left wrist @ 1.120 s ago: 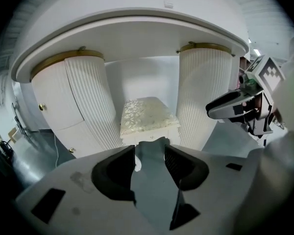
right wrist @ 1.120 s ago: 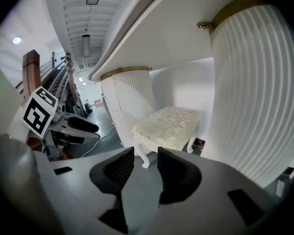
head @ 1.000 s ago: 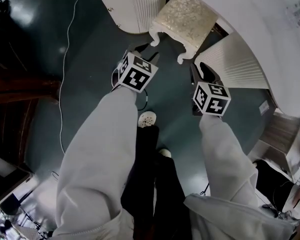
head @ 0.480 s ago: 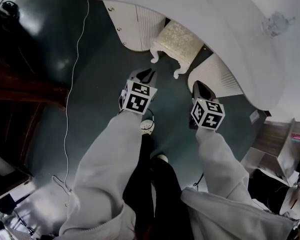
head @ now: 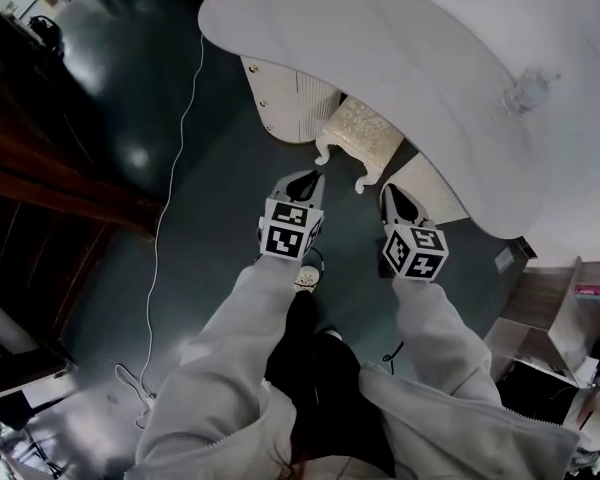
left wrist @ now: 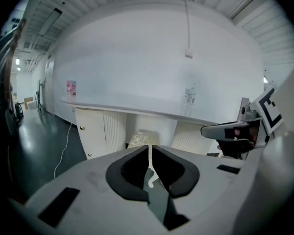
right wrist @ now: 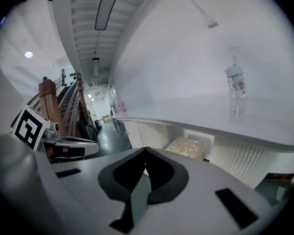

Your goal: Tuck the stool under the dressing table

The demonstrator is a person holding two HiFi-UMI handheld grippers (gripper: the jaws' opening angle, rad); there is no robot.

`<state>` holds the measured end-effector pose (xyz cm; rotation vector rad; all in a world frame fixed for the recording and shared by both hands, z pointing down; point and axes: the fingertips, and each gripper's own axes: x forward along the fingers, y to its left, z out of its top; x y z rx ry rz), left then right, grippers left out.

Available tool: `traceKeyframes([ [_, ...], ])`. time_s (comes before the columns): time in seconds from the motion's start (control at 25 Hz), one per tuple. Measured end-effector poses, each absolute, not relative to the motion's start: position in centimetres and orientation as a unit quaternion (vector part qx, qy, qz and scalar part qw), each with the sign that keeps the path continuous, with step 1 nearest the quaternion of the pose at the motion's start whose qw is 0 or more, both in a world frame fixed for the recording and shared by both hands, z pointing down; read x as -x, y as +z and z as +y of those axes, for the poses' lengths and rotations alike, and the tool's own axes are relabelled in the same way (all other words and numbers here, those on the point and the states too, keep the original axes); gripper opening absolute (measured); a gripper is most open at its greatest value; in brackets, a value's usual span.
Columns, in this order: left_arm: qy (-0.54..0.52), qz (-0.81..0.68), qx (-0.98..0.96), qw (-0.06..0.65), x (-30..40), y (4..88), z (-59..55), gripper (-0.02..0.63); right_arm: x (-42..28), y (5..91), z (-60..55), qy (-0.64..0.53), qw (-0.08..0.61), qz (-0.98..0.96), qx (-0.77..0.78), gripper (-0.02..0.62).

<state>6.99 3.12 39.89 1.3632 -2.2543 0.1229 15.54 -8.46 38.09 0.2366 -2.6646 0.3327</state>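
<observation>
Cream brocade covers the seat of the stool (head: pixel 361 130), which stands on curled white legs in the gap between the two ribbed pedestals of the dressing table (head: pixel 410 48). Its back half is under the tabletop and its front legs are at the mouth of the gap, the same place as a second ago. Both tongs were then low and close to the stool's front legs with jaws apart. Now the left gripper (head: pixel 302 181) and the right gripper (head: pixel 397 199) are drawn back from it, side by side above the dark floor. Their jaws have just been closing with nothing between them: the left shows only a hairline slit, the right is fully together. A clear bottle (head: pixel 525 89) stands on the tabletop; I cannot tell what it holds. A thin white cable (head: pixel 170 198) trails across the floor.
</observation>
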Motion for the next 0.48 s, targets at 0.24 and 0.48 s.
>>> traceKeyframes([
  [0.24, 0.009, -0.845, -0.484, 0.227, -6.6, 34.5, 5.4, 0.026, -15.1, 33.0, -6.7, 0.117, 0.193, -0.972, -0.069, 0.051],
  [0.48, 0.006, -0.845, -0.485, 0.226, -6.4, 31.9, 6.9, 0.023, -15.1, 28.6, -6.5, 0.126, 0.18, -0.974, -0.063, 0.051],
])
